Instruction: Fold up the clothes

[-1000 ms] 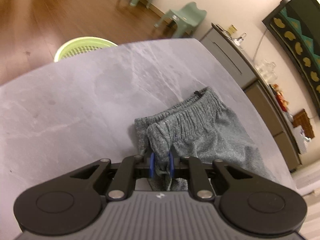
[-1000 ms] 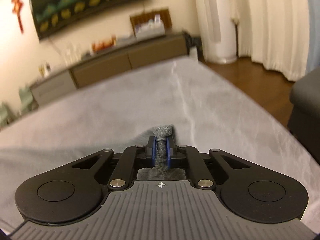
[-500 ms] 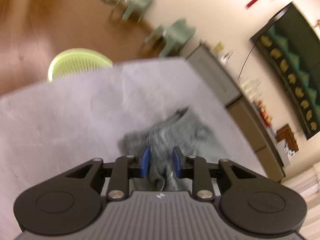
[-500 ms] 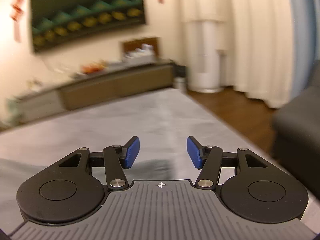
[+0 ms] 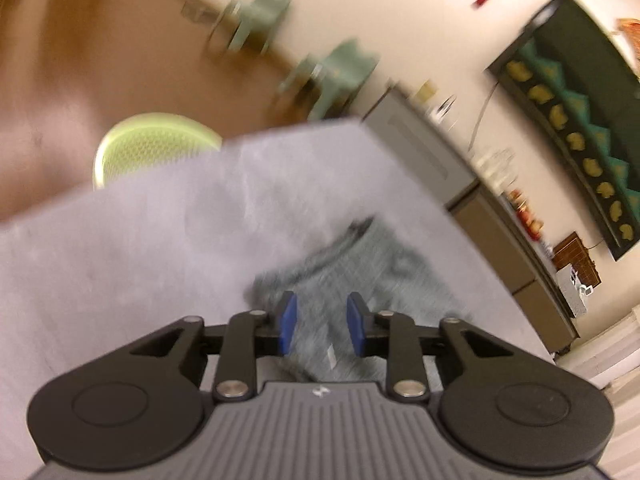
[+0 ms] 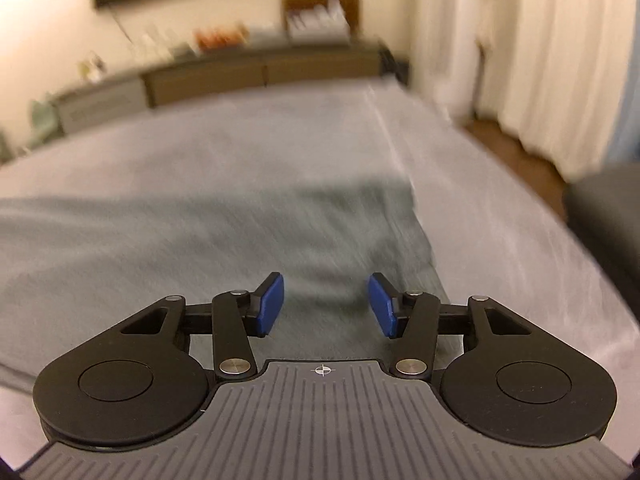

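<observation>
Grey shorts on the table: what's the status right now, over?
Left gripper open, empty. Right gripper open, empty. Grey shorts lying on table, released. Nothing blocking.

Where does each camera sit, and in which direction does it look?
Left wrist: sits on the left tool, looks forward and down over the grey garment on the table, towards a green basket and two green chairs; its own open blue fingers show.
Right wrist: sits on the right tool, looks along the garment towards a long cabinet and curtains; its open fingers show.
Shared: the garment, the table, the cabinet wall. No hand shows.
</observation>
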Demonstrator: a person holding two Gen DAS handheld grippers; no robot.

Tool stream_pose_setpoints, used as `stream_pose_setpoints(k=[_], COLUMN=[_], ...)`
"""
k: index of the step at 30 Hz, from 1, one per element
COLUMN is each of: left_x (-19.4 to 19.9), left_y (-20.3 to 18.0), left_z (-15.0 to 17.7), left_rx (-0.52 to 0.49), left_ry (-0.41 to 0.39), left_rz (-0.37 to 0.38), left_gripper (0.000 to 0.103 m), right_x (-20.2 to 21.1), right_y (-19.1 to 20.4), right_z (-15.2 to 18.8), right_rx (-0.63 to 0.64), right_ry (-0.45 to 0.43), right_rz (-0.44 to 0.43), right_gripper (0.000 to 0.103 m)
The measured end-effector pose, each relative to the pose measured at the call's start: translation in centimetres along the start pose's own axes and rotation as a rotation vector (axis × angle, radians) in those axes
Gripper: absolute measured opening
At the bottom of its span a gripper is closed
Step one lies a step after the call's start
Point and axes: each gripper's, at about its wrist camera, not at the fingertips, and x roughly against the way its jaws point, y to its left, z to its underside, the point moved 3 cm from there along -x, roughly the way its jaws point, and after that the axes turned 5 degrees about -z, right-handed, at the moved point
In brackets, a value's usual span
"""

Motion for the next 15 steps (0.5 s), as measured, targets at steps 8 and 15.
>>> stream_pose_setpoints(k=[8,15], left_x=[-3.5,-4.7], left_y=[-3.7,-13.2], left_z=[2.6,3.7], left_rx=[-0.178,-0.344], left_ry=[0.168,0.15], left_rz=[-0.112,0.015], left_gripper=[0.026,0.043], right_x=[-2.0,-2.4], right_y=[0.4,3.6], right_z=[1.4,-0.9], right_rx=[-0.015,-0.026], right_ry=[0.152,0.057], right_rz=[0.074,-0.022], right_gripper=[0.064,0.065])
